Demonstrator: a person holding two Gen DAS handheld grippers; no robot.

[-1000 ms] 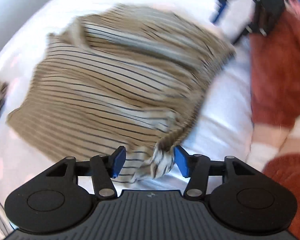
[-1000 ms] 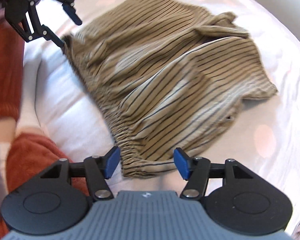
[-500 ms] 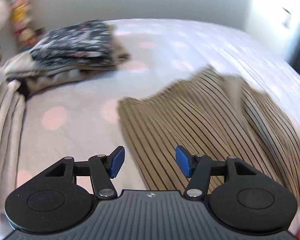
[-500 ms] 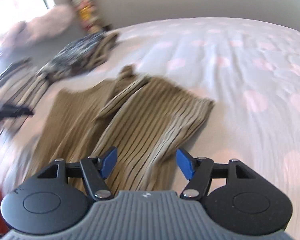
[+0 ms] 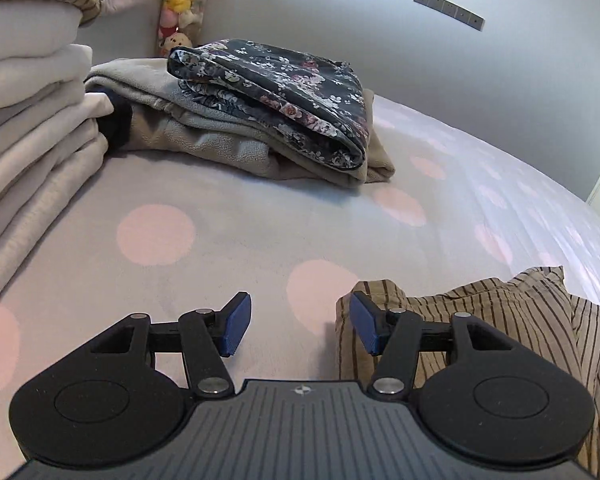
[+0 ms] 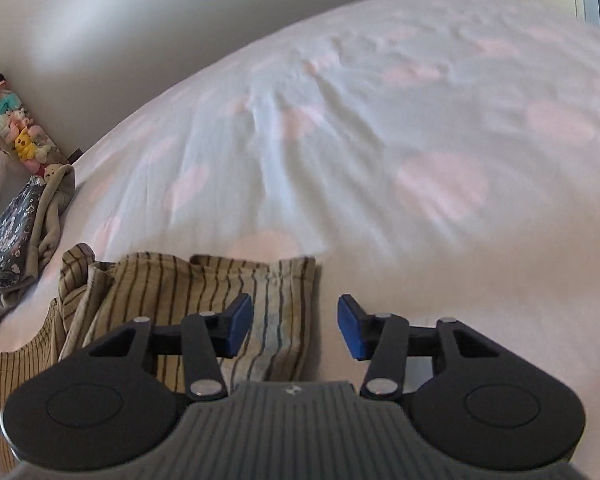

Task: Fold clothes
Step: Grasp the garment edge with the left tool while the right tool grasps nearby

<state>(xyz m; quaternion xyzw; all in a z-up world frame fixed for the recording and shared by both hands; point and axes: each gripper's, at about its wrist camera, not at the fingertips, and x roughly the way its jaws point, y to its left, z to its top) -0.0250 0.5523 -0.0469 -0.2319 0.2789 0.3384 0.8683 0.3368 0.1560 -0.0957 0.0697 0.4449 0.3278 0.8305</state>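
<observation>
A tan shirt with dark stripes (image 5: 500, 304) lies crumpled on the dotted bed sheet (image 5: 220, 216). My left gripper (image 5: 300, 328) is open just above the sheet. Its right fingertip (image 5: 364, 326) is at the shirt's left corner, and only bare sheet shows between the jaws. In the right wrist view the same shirt (image 6: 172, 284) fills the lower left. My right gripper (image 6: 294, 331) hangs over the shirt's right corner and its jaws are closing. The pale edge of the cloth lies partly between them, and the pads are not pressing on it.
A folded dark floral garment (image 5: 284, 92) rests on grey fleece (image 5: 204, 128) near the wall. Stacked white blankets (image 5: 28, 120) rise at the left, with plush toys (image 5: 180, 4) in the corner. Dotted sheet (image 6: 380, 120) stretches right of the shirt.
Both views rolled and swung from looking across the spread shirt to looking over its two corners toward the wall. The person's red sleeve and the other gripper left view. The right jaws narrowed.
</observation>
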